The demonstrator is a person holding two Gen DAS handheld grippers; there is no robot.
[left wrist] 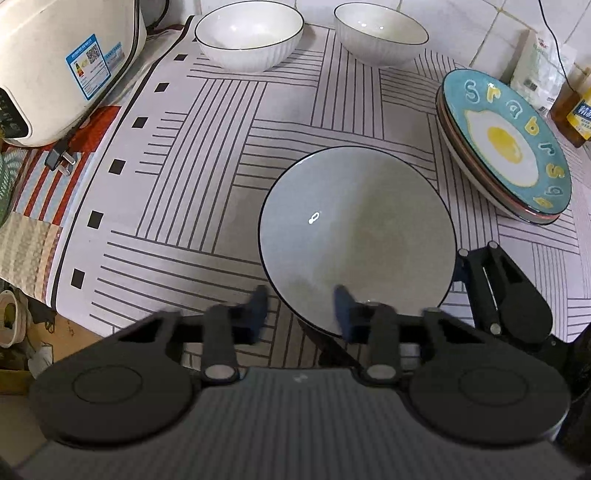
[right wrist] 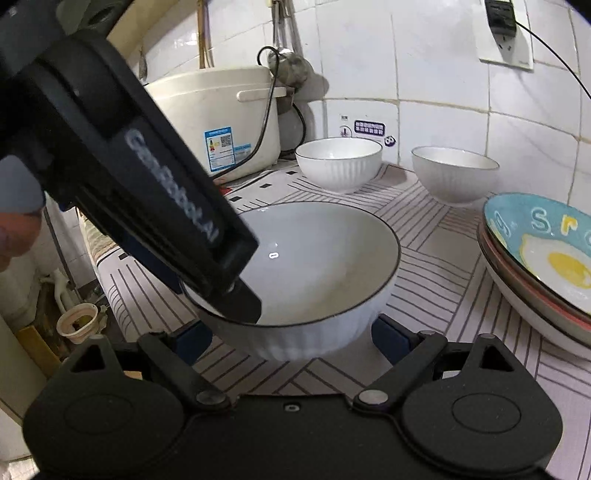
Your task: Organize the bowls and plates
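Note:
A large white ribbed bowl (left wrist: 354,236) with a dark rim stands on the striped mat (left wrist: 184,184); it also shows in the right wrist view (right wrist: 317,280). My left gripper (left wrist: 301,310) is open, straddling the bowl's near rim, one finger (right wrist: 240,302) inside. My right gripper (right wrist: 291,341) is open, low at the bowl's side, fingers on either side of its base. Two smaller white bowls (left wrist: 249,35) (left wrist: 380,31) stand at the back. A stack of plates (left wrist: 506,144) topped by a blue fried-egg plate sits at right.
A white rice cooker (left wrist: 55,70) stands at the back left with its plug (left wrist: 61,158) on the mat. A bottle (left wrist: 576,110) and a packet (left wrist: 543,70) stand by the tiled wall at right. The counter's left edge drops to the floor.

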